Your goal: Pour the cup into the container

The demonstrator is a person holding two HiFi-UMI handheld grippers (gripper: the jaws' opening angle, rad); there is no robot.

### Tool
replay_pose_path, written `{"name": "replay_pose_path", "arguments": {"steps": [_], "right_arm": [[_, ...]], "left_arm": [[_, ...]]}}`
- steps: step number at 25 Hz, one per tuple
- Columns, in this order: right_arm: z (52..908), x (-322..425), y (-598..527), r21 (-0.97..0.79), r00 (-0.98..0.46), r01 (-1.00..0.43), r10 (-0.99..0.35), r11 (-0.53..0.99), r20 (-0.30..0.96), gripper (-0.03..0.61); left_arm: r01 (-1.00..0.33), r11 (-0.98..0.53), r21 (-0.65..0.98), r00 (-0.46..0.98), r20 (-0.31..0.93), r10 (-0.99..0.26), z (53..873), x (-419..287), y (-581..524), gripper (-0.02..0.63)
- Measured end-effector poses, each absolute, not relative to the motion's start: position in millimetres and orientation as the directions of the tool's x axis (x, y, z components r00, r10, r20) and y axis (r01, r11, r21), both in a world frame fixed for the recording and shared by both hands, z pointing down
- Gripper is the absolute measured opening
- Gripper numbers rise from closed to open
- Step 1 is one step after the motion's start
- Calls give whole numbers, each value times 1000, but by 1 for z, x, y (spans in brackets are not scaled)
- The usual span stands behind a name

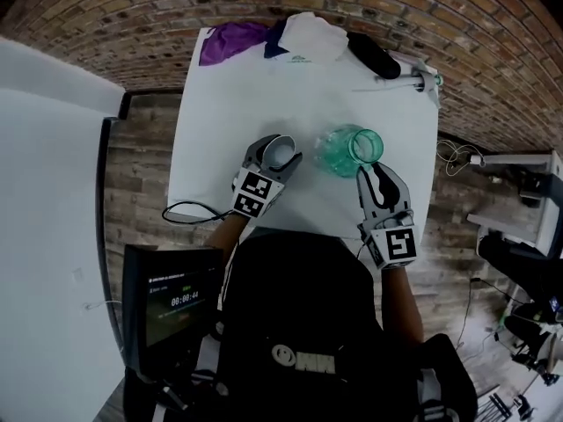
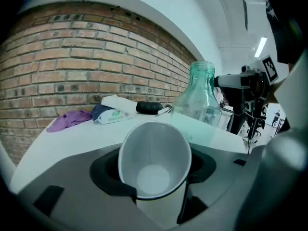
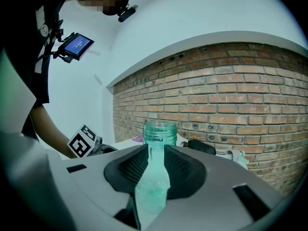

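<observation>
While the cup [image 2: 154,153] sits gripped in the left tongs [image 1: 276,156], its inside looks bare and white down to the bottom, though the wide lens makes that hard to swear to. The right tongs [image 1: 374,176] clamp the green container [image 1: 350,148], upright on the surface [image 1: 237,104] at the cup's three o'clock. Pouring seems done; setting both down is probably all that remains.

- The white table [image 1: 229,121] stood against a brick wall.
- A purple cloth [image 1: 230,40] lay at the far left corner.
- A white packet [image 1: 312,38] lay just beside the cloth.
- A black object [image 1: 373,55] lay right of the packet, along the far edge.
- A green bottle [image 1: 347,150] stood near the front edge.
</observation>
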State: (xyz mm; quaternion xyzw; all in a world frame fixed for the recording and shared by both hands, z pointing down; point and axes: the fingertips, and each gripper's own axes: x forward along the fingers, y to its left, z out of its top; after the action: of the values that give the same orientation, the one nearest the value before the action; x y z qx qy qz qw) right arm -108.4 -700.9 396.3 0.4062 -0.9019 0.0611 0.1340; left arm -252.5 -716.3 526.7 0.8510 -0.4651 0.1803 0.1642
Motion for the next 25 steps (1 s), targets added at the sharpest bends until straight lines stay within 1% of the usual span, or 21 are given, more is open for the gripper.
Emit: {"name": "replay_pose_path", "arguments": {"steps": [3, 7, 12, 17, 21, 25], "right_arm": [[403, -105, -699, 10, -600, -769, -727, 639, 333, 106], [403, -107, -700, 14, -590, -784, -751, 621, 296, 106], [399, -110, -699, 20, -578, -797, -771, 604, 265, 106], [394, -112, -701, 30, -575, -800, -779, 600, 249, 106], [395, -112, -700, 23, -571, -801, -775, 598, 272, 106], [394, -113, -702, 28, -578, -797, -775, 603, 255, 106]], "left_arm": [[-848, -519, 108, 502, 480, -720, 539, -253, -717, 275], [-836, -540, 92, 506, 510, -696, 553, -251, -720, 275], [-820, -570, 52, 516, 498, -697, 552, -244, -724, 275], [-826, -562, 40, 518, 448, -729, 553, -242, -726, 287], [-817, -576, 31, 520, 474, -711, 566, -239, -721, 296], [-805, -592, 38, 547, 431, -717, 561, -237, -721, 346]]}}
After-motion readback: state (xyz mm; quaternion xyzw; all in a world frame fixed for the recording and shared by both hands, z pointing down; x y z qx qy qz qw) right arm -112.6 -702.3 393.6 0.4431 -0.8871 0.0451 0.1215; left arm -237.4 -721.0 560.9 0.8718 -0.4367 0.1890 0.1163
